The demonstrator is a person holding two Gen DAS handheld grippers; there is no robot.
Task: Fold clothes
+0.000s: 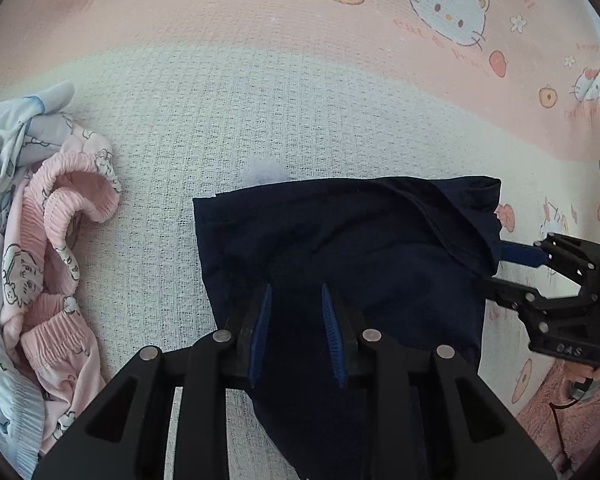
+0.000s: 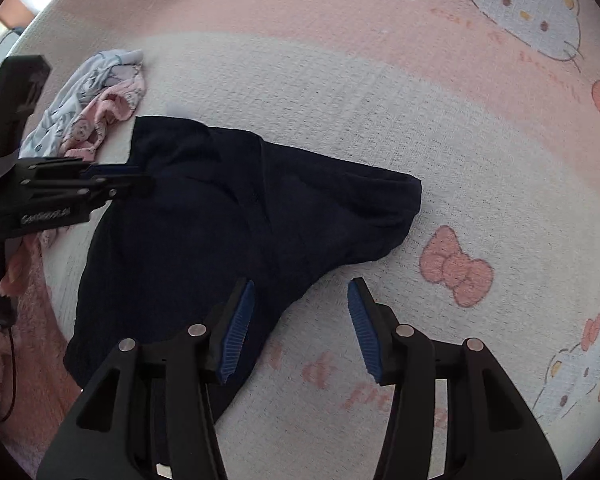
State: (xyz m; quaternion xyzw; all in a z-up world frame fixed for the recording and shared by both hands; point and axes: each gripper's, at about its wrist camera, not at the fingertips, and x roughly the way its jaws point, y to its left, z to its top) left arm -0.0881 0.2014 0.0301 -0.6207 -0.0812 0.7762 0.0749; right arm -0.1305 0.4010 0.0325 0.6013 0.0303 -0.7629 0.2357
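A dark navy garment (image 1: 340, 240) (image 2: 220, 220) lies partly folded and wrinkled on the bedspread. In the left wrist view my left gripper (image 1: 296, 290) sits low over its near middle, jaws a modest gap apart with the fabric lying under them. The right wrist view shows that left gripper (image 2: 144, 178) at the garment's left edge. My right gripper (image 2: 300, 292) stands wide open at the garment's near right edge, one finger over the cloth and the other over bare bedspread. Seen from the left, the right gripper (image 1: 490, 266) reaches the garment's right side.
A pile of pink and pale blue printed clothes (image 1: 40, 260) (image 2: 92, 116) lies to the left of the garment. The white and pink cartoon-cat bedspread (image 1: 260, 120) (image 2: 380, 120) spreads all around. A hand (image 2: 12, 272) in a fluffy pink sleeve (image 1: 560, 420) holds each gripper.
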